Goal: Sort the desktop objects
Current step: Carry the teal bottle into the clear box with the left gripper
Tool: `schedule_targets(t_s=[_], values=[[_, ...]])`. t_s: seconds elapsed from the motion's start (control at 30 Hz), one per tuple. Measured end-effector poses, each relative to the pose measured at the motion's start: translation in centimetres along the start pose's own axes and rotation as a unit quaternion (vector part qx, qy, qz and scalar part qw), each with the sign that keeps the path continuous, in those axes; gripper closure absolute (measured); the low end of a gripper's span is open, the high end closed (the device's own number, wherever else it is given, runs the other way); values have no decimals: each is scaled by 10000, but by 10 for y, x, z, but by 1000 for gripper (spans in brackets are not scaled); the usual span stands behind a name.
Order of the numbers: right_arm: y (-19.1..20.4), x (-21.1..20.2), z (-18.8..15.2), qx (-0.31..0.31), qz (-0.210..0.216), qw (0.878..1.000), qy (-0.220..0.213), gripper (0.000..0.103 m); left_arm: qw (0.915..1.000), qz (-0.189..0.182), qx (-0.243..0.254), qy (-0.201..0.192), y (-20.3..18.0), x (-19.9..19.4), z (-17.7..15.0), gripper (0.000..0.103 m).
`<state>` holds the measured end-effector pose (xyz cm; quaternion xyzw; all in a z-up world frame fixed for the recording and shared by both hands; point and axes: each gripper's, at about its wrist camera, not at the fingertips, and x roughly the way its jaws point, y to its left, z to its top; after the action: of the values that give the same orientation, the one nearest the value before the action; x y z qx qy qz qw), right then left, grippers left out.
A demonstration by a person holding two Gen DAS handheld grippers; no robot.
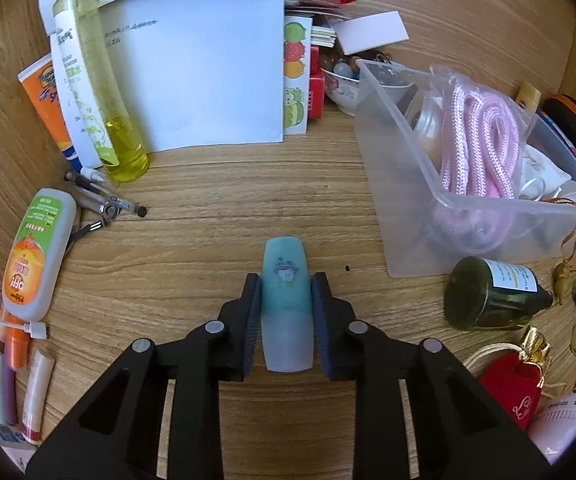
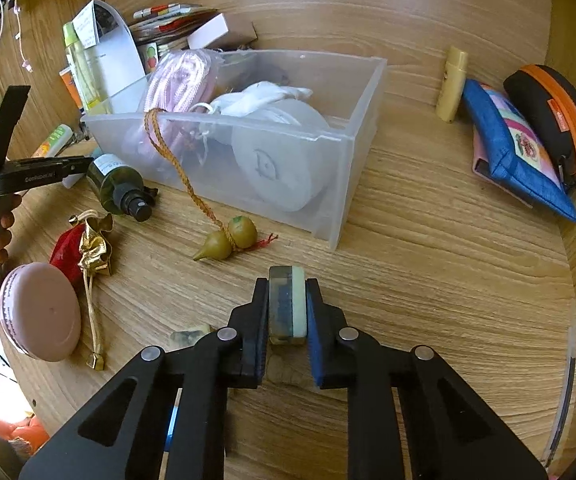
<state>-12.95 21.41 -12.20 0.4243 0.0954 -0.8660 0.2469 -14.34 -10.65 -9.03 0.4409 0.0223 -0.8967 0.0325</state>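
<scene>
Desk: wood-grain desk (image 1: 207, 208), pretty cluttered, stuff on every side and a clear plastic bin (image 2: 344, 184) in the middle of it all.

Left gripper (image 1: 286, 292): clamped on a small teal bottle (image 1: 286, 280), pads on both sides, bottle sticking out forward past the tips. Can't tell if it's lifted or resting on the wood.

Right gripper (image 2: 287, 300): squeezed narrow on a little flat block (image 2: 286, 304), dark on one face, pale green on the other. Held near the tips, over bare desk in front of the bin.

Bin contents: pink rope (image 1: 480, 144), a white pouch (image 2: 263, 100), a round white case (image 2: 275, 168). Already kinda full.

Risk 1: the gourd charm (image 2: 225, 240) lies on the desk with its cord (image 2: 167, 148) looped over the bin wall. I'd guess a gripper going in could snag the cord and drag it.

Risk 2: the teal bottle looks smooth and rounded, so it might twist or squirt out of the pads if it's tilted.

Risk 3: the dark green bottle (image 1: 492, 292) lies on its side just beside the bin's corner. A bump probably sends it rolling.

Risk 4: both grippers loaded and near each other, so heading for the bin together could mean a collision.
</scene>
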Motion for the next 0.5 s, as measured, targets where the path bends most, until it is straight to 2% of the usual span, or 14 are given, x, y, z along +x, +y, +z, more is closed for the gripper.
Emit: schedule_targets(t_s=[0.5], values=[[-4,-24,3,147,45,9994,-298,88,9991,13,-153,-392,3,-30,-13,78]])
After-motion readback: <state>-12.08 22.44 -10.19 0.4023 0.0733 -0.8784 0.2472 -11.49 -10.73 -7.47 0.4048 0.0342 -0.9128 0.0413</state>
